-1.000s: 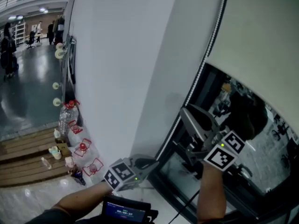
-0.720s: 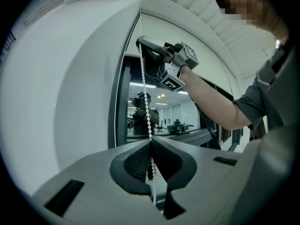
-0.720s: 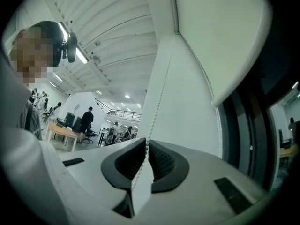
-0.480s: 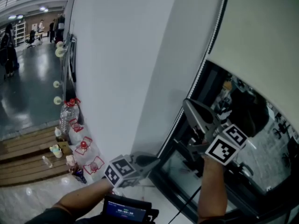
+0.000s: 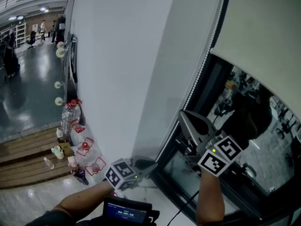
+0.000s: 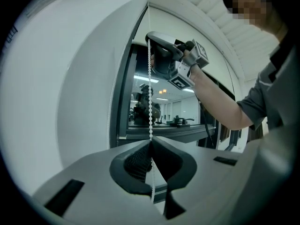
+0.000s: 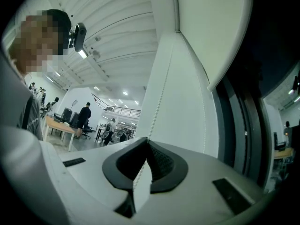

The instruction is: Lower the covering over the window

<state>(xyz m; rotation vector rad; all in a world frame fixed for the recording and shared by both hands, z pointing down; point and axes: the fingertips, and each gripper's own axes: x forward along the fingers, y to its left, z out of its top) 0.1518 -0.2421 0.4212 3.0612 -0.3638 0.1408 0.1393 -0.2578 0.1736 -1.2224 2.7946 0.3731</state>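
From above, the head view took in the whole arrangement. The pale blind (image 5: 263, 32) hung partway down the window (image 5: 244, 126), with dark glass bare beneath its bottom edge. The bead chain (image 5: 203, 65) ran down the left side of the frame, beside the white wall (image 5: 122, 55). The right gripper (image 5: 185, 118) was up at the chain. The left gripper (image 5: 154, 164) was lower, near the frame's bottom corner, well apart from the other. That view did not show how either pair of jaws stood.

The gripper views did. In the left gripper view the jaws were pressed together with the chain pinched between them, beads rising straight above and a short run hanging below. That view also caught the right gripper higher up the chain, with the person's forearm (image 6: 220, 102) reaching to it.

In the right gripper view the jaws had just been closing and stood together on the chain, which climbed away from them along the wall. A second strand hung beside the blind's edge.

Only the right gripper view let me see the open hall behind, with people (image 7: 85, 116) standing by desks. Only the head view showed the water bottles (image 5: 70, 117) against the wall and the wooden boards (image 5: 23, 154) on the floor.
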